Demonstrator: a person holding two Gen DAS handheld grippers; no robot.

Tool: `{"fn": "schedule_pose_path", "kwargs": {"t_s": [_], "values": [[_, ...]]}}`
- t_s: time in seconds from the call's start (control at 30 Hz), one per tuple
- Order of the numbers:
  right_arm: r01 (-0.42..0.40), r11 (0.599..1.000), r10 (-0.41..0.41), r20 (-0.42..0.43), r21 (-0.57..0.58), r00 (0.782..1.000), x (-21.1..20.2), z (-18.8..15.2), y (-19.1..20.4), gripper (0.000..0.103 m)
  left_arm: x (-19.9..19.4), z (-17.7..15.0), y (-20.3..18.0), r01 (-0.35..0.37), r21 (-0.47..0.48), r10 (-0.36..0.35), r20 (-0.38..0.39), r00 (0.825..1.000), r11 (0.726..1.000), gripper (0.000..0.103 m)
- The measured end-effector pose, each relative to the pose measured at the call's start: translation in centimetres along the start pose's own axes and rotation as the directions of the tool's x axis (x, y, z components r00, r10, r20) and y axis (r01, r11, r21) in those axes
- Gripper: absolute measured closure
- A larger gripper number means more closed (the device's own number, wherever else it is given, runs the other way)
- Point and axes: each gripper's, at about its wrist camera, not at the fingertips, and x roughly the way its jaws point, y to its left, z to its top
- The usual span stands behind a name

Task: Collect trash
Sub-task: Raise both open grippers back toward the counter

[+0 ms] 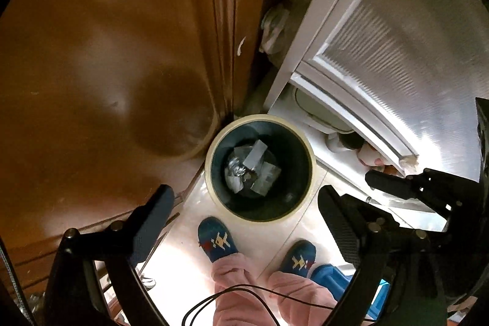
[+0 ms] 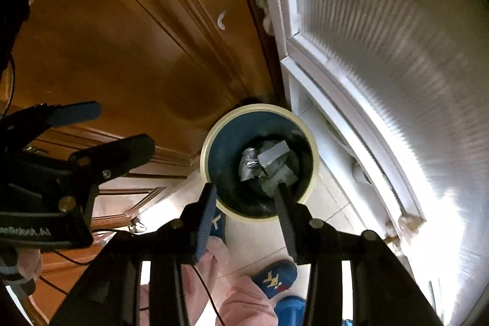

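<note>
A round trash bin with a cream rim and dark inside stands on the floor in a corner; it also shows in the right wrist view. Crumpled paper and foil trash lies at its bottom, seen too in the right wrist view. My left gripper is open and empty, high above the bin's near rim. My right gripper is open and empty above the bin; it also shows at the right of the left wrist view. The left gripper appears at the left of the right wrist view.
A brown wooden cabinet stands left of the bin, a white frosted-glass door to its right. The person's feet in blue slippers stand on the pale tiled floor just before the bin. A black cable hangs below.
</note>
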Motion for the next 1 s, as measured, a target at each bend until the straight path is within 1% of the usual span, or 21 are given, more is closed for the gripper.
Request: {"fn": "schedule_pose_path", "kwargs": {"t_s": [0.07,0.2,0.23,0.33,0.5,0.73,0.87,1.0], "values": [[0.004,1.0,-0.004,0.014,0.006,1.0,-1.3,-0.2,0.1,0.063,-1.2,-0.1,-0.5,0.003,0.006,-0.003,0.01,1.0,1.0,0.009],[0.015,1.0,-0.016,0.039,0.011,0.999,-4.4,-0.6,0.6,0.063,-4.9,-0.5,-1.8,0.009,0.022,-0.01,0.046,0.999,1.0,0.009],[0.017,1.0,-0.017,0.046,0.008,0.999,-4.8,-0.7,0.6,0.063,-6.2,-0.6,-2.1,0.01,0.026,-0.012,0.059,0.998,1.0,0.009],[0.019,1.0,-0.018,0.072,-0.007,0.997,-7.9,-1.2,1.3,0.063,-10.4,-1.0,-3.1,0.014,0.038,-0.018,0.105,0.994,0.999,0.009],[0.025,0.998,-0.018,0.12,-0.052,0.993,-14.2,-2.3,2.9,0.063,-16.8,-1.6,-4.5,0.009,0.055,-0.019,0.179,0.984,0.998,0.009],[0.033,0.994,-0.011,0.218,-0.101,0.976,-22.9,-3.3,4.4,0.063,-25.7,-2.3,-5.3,0.011,0.056,-0.026,0.279,0.96,0.998,0.009],[0.063,0.991,-0.025,0.287,-0.122,0.958,-27.6,-3.4,4.7,0.062,-30.2,-2.5,-5.8,-0.013,0.064,-0.01,0.344,0.939,0.998,0.009],[0.086,0.988,-0.036,0.36,-0.125,0.932,-31.3,-3.1,4.7,0.062,-33.6,-2.2,-6.2,-0.033,0.055,0.008,0.402,0.916,0.998,0.009]]}}
